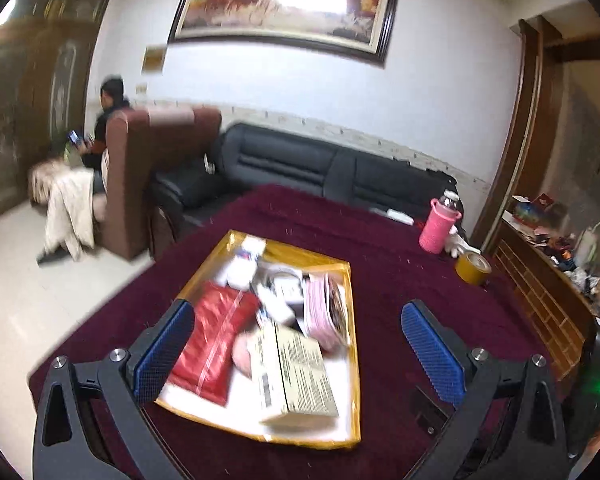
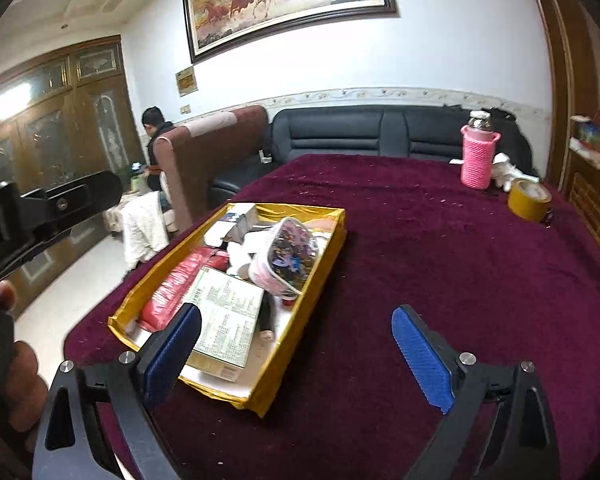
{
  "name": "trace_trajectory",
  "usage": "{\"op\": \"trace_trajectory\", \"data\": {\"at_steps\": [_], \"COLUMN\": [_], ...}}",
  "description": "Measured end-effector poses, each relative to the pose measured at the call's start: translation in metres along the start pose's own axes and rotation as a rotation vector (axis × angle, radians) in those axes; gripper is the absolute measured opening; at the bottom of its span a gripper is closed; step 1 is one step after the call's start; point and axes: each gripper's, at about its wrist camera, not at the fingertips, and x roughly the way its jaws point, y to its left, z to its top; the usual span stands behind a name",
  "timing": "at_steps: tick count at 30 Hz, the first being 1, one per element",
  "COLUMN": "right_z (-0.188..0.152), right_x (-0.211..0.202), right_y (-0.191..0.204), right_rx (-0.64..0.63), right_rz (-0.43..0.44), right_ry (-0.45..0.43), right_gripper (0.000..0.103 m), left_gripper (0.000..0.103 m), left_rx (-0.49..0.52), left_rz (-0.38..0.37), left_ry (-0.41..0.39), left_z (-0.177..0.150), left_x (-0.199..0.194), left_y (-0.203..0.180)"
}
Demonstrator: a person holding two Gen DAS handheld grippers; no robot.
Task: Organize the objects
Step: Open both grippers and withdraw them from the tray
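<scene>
Left hand-held gripper (image 1: 298,354) spread wide, holding nothing, above yellow tray (image 1: 352,280) on maroon-clothed worktop (image 1: 400,264). Right hand-held gripper (image 2: 296,354) likewise wide, unloaded, beside tray (image 2: 336,236). Tray holds red packet (image 1: 210,344), beige carton (image 1: 296,376) with fine print too blurred to read, pink patterned pouch (image 2: 286,254). Pink-sleeved bottle (image 2: 477,156), yellow tape roll (image 2: 530,199) well apart at far right edge.

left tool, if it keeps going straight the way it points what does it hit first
Most likely the beige printed box lying in the yellow tray, centred between the open left tool fingers; depth is hard to judge.
</scene>
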Motion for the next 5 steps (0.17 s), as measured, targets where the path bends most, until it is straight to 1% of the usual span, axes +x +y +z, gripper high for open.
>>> {"op": "trace_trajectory", "data": {"at_steps": [2,4,5], "right_z": [-0.005,-0.008,-0.010], "right_x": [0.000,0.000,0.000], "right_y": [0.005,0.011,0.014], "right_rx": [-0.032,-0.069,-0.086], "right_rz": [-0.032,-0.053,-0.062], "right_ry": [-0.007,-0.012,-0.013], "right_gripper": [0.100,0.101,0.101], "left_gripper": [0.103,0.103,0.103], "left_rx": [0.004,0.016,0.022], "left_rz": [0.024,0.063,0.094], "left_ry": [0.023,0.038,0.042], "left_z": [-0.006,-0.012,-0.015], "left_x": [0.004,0.009,0.011], "left_y": [0.004,0.006,0.008]}}
